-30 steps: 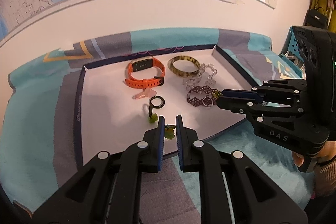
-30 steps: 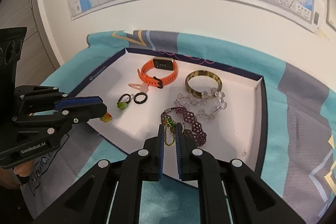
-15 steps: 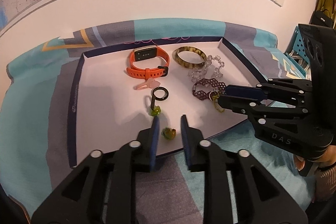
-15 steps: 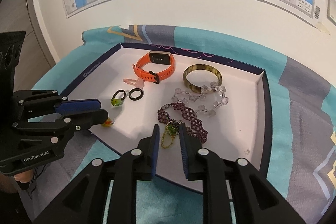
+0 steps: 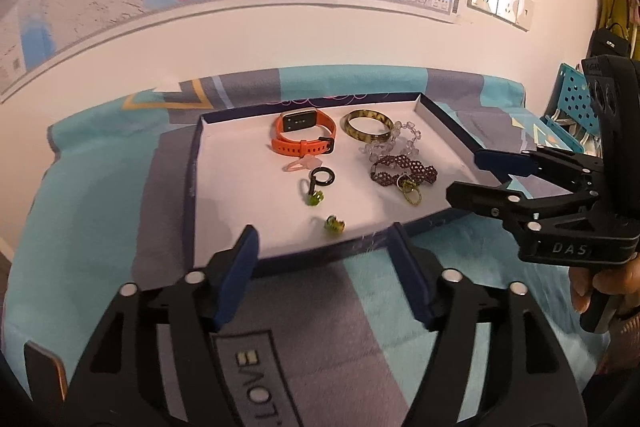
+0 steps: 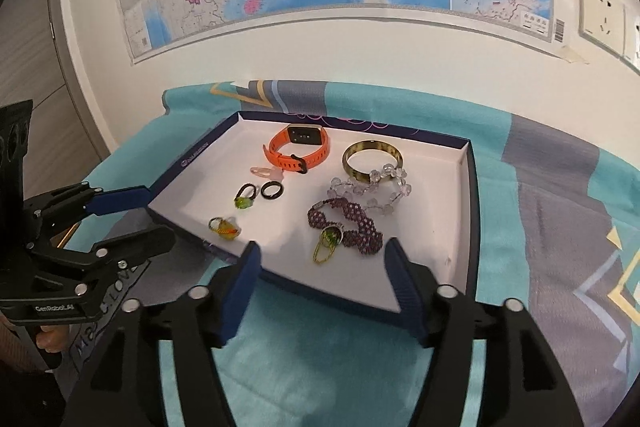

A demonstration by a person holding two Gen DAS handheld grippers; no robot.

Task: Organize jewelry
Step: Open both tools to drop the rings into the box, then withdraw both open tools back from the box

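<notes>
two grippers letting go over the tray, both now empty.

a second ago each was pinched on a small piece; now the left gripper (image 5: 324, 267) and right gripper (image 6: 320, 275) have jaws opening wide with nothing between them. the amber-green ring (image 6: 225, 227) and the green pendant (image 6: 329, 243) lie inside the white tray (image 6: 466, 187) beside the orange watch (image 6: 298, 147) and bangle (image 6: 372, 159), so both placements look done.

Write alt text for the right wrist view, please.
A shallow white tray with dark blue rim holds an orange smartwatch, bracelets and rings on a teal patterned cloth. The right gripper, jaws opening, is empty.
</notes>
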